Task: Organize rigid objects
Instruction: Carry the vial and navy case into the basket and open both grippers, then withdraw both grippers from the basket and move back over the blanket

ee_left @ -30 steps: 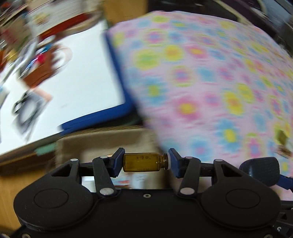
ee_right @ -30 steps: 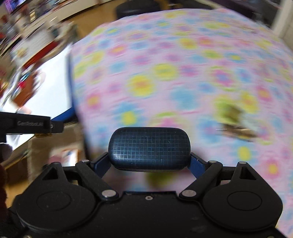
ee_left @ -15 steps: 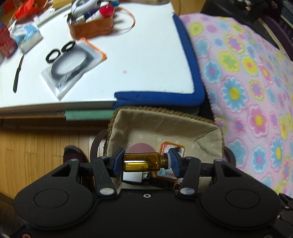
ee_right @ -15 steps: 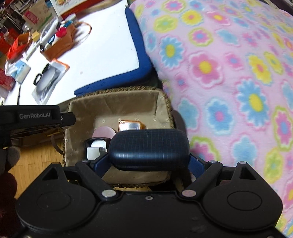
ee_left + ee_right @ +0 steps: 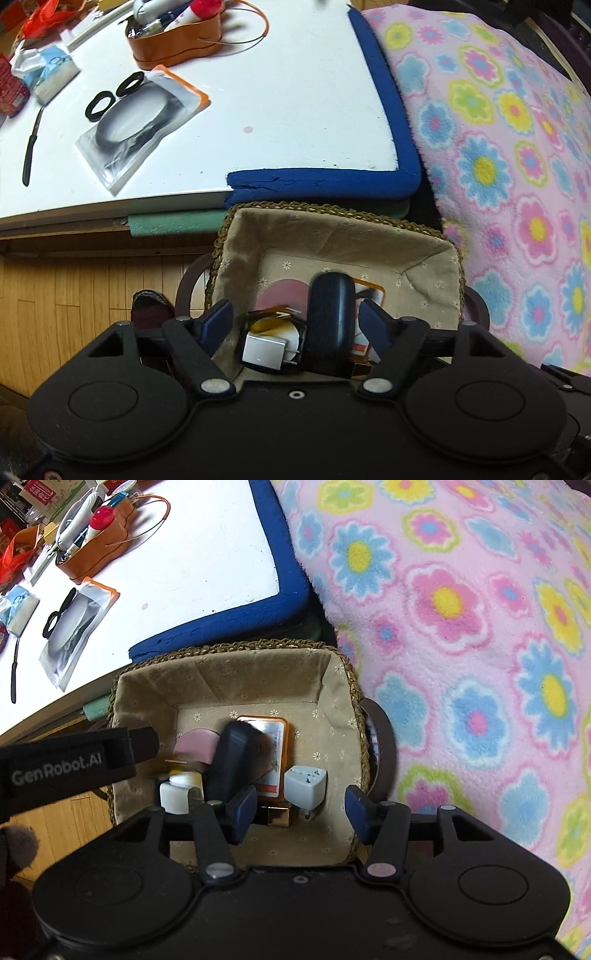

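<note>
A woven basket (image 5: 332, 218) (image 5: 236, 648) with a beige cloth lining sits on the floor below the table edge. Both grippers hover over it, open and empty. Between the fingers of my left gripper (image 5: 297, 323) lie the dark blue case (image 5: 328, 317) and the amber bottle (image 5: 273, 325), blurred, inside the basket. In the right wrist view the dark blue case (image 5: 232, 760) lies tilted over an orange-edged packet (image 5: 275, 738), with a pink disc (image 5: 194, 746), a white plug adapter (image 5: 306, 782) and a white block (image 5: 175, 794) around it. My right gripper (image 5: 299, 808) is above the adapter.
A white table with a blue padded edge (image 5: 325, 181) stands behind the basket, bearing an orange container (image 5: 177, 40), a bagged black ring (image 5: 136, 125) and a black pen (image 5: 29, 147). A pink flowered blanket (image 5: 480, 627) lies to the right. Wood floor (image 5: 92, 291) is to the left.
Both grippers opened over the basket. The amber bottle left my left gripper and the dark blue case left my right gripper; both now lie in the basket.
</note>
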`<state>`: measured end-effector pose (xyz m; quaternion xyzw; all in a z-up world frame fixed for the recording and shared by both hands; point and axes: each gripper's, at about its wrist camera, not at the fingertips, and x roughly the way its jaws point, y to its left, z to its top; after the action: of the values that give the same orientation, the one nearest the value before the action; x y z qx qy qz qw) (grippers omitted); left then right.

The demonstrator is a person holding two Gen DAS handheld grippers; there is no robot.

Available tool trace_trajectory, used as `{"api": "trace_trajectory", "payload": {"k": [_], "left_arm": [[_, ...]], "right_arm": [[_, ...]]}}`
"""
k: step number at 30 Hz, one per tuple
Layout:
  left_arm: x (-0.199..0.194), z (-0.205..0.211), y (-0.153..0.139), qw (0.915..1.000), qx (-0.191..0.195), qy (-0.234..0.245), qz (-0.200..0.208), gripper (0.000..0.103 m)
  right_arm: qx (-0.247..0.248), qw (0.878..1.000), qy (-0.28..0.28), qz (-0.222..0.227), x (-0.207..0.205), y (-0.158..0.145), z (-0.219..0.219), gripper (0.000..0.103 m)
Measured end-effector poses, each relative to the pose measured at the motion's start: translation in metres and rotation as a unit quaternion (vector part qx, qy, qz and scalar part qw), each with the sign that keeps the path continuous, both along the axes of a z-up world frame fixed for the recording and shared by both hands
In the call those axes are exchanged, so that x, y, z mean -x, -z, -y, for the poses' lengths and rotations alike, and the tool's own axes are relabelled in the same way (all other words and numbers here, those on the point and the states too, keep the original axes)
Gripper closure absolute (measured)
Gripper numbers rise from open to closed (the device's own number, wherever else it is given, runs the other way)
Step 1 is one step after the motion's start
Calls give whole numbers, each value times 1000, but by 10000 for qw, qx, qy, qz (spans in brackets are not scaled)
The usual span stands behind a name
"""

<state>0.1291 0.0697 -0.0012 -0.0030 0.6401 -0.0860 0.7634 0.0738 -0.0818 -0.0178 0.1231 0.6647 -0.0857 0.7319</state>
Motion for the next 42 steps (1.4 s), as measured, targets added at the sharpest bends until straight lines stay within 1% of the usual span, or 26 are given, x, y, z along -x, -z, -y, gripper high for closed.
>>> {"api": "trace_trajectory", "payload": {"k": [2,9,16,19,21,26,32,34,35,37,40,42], "left_arm": [[0,-1,2,10000,5,-18,-81,26],[3,3,3,9999,-62,44,-115,22],[5,3,4,9998,-175,36,-122,22],[5,2,5,9997,-189,-6,-143,22],[5,2,5,9997,-200,-9,-151,22],[6,4,4,9997,-211,66,-94,22],[8,7,-2,9998,-140,150,73,22],[9,7,-3,9998,-76,154,98,21],[9,7,-4,9998,-62,154,120,21],[9,7,-4,9998,-94,132,142,19],[9,5,-3,9999,-93,78,82,19],[8,4,-3,10000,-24,52,40,19]], "right_arm": [[-4,10000,8,-24,-1,3,0,48],[-18,10000,47,-72,3,7,3,46],[77,9999,103,-35,7,3,5,40],[100,9999,120,-30,8,2,5,35],[99,9999,133,-13,9,1,5,29],[90,9999,133,17,9,0,5,27],[101,9997,150,156,10,-4,4,27],[118,9994,227,242,10,-5,4,22],[132,9991,256,308,11,-7,5,19],[192,9987,234,402,11,-9,5,19],[410,9981,161,440,10,-11,3,16],[575,9973,111,449,10,-12,1,11]]}}
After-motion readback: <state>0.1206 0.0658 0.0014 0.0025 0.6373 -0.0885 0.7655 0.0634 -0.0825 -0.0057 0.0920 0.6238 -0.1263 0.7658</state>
